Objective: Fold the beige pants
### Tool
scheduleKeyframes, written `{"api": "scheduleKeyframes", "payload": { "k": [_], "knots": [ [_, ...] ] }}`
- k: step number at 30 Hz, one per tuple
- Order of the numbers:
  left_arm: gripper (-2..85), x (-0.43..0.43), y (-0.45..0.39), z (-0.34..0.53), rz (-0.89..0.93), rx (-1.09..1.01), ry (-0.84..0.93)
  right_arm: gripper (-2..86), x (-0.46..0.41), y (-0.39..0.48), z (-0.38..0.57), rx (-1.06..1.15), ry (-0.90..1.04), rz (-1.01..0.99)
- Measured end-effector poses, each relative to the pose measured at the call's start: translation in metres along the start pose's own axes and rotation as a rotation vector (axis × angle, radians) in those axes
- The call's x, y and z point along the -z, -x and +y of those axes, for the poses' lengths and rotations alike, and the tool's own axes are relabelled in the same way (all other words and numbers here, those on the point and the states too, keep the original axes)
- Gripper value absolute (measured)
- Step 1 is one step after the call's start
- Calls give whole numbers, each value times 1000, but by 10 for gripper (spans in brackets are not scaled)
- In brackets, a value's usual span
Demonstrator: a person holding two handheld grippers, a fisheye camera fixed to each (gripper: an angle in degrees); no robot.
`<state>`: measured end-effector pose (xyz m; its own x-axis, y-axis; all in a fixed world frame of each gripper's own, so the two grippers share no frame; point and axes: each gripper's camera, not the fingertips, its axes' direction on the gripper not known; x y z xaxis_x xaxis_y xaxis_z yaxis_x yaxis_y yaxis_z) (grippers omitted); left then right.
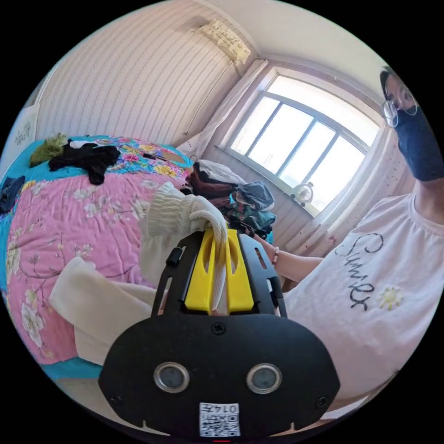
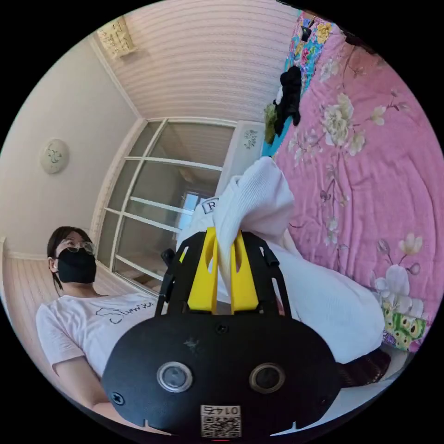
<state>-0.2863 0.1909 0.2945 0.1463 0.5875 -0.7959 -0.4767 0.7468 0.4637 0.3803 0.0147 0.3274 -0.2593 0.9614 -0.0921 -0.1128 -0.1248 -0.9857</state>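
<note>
The beige pants (image 1: 115, 296) are cream ribbed knit and hang lifted over the edge of the bed. In the left gripper view my left gripper (image 1: 221, 236) has its yellow jaws shut on a bunched ribbed end of the pants, which curls over the tips. In the right gripper view my right gripper (image 2: 225, 240) is shut on another fold of the pants (image 2: 263, 203), and the cloth drapes down toward the bed edge at the right.
A bed with a pink floral cover (image 1: 69, 217) lies under the pants. Black clothes (image 1: 85, 159) and a green item (image 1: 46, 148) lie at its far end. A pile of clothes (image 1: 231, 194) sits by the window. The person in a white T-shirt (image 1: 370, 286) stands close.
</note>
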Motion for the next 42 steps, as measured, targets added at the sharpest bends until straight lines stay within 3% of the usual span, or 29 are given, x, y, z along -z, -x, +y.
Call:
{"api": "scheduleKeyframes", "payload": {
  "k": [2,7,11,16,21,23,26,32,36,42],
  "knots": [
    [-4,16,-32,-53,129,-168,-90,16,27,60,-23,185,-108,-107],
    [-5,76,-116,-183,286,-480,-283,12,48,273,-98,766,-145,-9],
    [-5,183,-195,-248,126,-644,-585,18,28,486,-134,1167,-228,160],
    [-3,284,-177,-233,-74,-551,-804,30,-57,587,-174,1180,-295,543],
    [-3,321,-86,-137,-234,-383,-747,37,-185,521,-215,1126,-87,705],
    [-3,315,-37,-64,-400,-246,-670,38,-255,444,-236,1034,135,724],
    [-3,294,29,39,-473,11,-581,39,-333,324,-235,899,367,727],
    [-3,251,117,210,-603,561,-319,39,-403,86,-171,498,757,780],
    [-3,248,132,251,-501,672,-348,39,-396,41,-148,427,798,803],
    [-3,288,151,236,-555,618,-506,39,-420,88,-190,522,782,657]
  ]
}}
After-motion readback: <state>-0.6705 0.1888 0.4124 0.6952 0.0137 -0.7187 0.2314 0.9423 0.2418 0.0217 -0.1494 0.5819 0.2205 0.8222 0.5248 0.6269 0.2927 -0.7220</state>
